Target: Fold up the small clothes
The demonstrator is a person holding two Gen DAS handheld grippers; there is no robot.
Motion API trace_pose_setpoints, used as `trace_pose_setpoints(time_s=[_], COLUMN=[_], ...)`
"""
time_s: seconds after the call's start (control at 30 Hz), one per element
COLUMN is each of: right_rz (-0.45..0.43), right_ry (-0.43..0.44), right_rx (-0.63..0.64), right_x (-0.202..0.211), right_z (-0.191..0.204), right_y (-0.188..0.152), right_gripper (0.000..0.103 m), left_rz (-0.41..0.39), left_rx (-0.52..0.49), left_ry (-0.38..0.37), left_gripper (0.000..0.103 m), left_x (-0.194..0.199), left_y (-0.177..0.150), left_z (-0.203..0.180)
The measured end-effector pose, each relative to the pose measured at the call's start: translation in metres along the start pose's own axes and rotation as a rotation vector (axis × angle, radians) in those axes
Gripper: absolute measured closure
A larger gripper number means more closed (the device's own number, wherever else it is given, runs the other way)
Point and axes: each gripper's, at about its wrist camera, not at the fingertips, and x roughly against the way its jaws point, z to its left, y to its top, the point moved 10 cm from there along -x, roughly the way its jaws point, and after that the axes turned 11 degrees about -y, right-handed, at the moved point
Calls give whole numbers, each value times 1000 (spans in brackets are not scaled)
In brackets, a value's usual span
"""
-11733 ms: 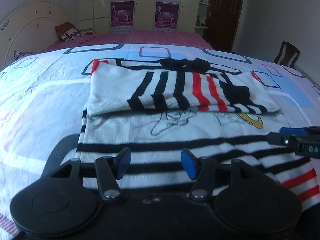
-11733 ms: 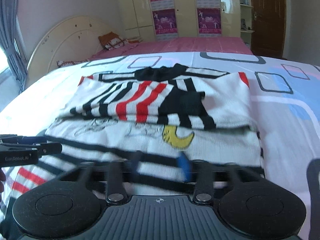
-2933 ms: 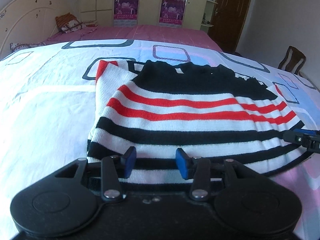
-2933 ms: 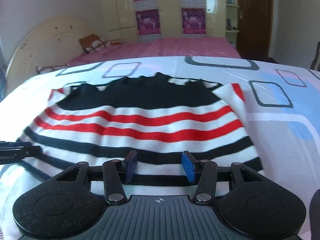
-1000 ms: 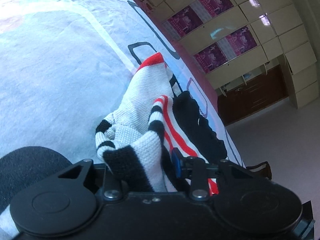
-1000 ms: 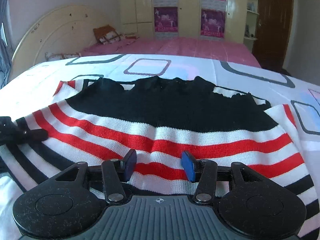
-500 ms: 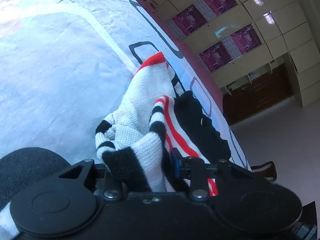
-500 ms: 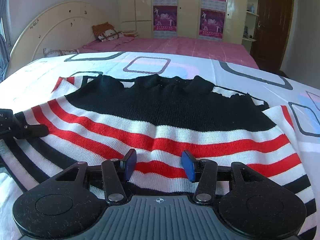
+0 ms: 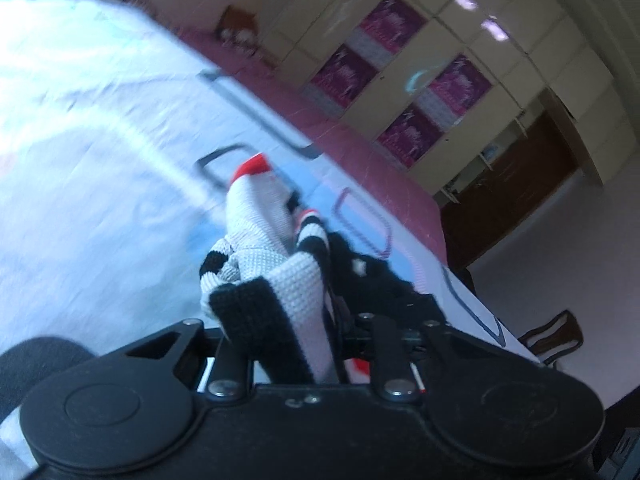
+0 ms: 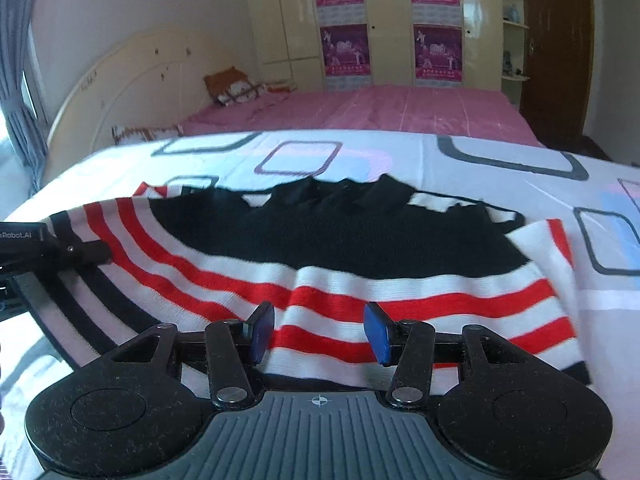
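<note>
Sweater already folded flat on bed. Left gripper, just closing, clamps bunched edge at 9 o'clock, lifting. Right gripper released, hovering over hem. Side fold left.

Knit cloth on a printed cotton-like sheet – matt plastic grippers.
The striped sweater is coarse ribbed knit, matt, stitches showing up close in the left wrist view. The bedsheet looks like smooth thin woven cloth, lightly creased; the pink cover behind is also cloth. The right gripper has a matt black plastic body, dusty and speckled, a ribbed grey panel, bare metal pivot screws and smooth blue pads. The left gripper is the same matt black plastic. The wardrobe doors are glossy cream, with paper posters – the door is dark wood.
</note>
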Motion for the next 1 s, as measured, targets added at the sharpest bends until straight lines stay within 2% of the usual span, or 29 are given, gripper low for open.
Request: trace_pose_setpoints(time_s=[0.13,0.27,0.37,0.5,0.6,0.67,0.7,0.8,0.83,0.87,1.0], right_rz=[-3,-5,-10,-15,-8,-12,-20,-39,-40,-38,-14], right_ry=[8,1,-17,-73,-114,-122,-115,-78,-56,-32,63], right_rx=[-39,-95,-143,-190,-226,-249,-256,-277,-288,-298,-313], right_x=[9,19,28,39,44,49,53,58,57,54,43], right_z=[-29,-63,-91,-131,-158,-171,-174,-173,-170,-166,-145], right_y=[1,-2,-4,-10,-16,-18,-16,-7,-4,-1,9], right_gripper=[54,54,54,54,54,54,54,54,54,54,54], left_rz=[-14,4,46,157,273,321,322,316,329,347,366], left_rx=[-158,-313,-424,-586,-704,-796,-829,-897,-905,-912,-956], left_ry=[-29,-93,-159,-227,-234,-195,-189,-218,-234,-253,-302], left_gripper=[84,84,84,84,84,79,78,61,49,41,41], left_x=[-5,-22,-40,-67,-84,-88,-85,-65,-60,-54,-30], left_y=[3,-9,-33,-93,-151,-181,-189,-203,-205,-209,-217], left_z=[-51,-112,-158,-204,-212,-208,-207,-208,-208,-209,-210])
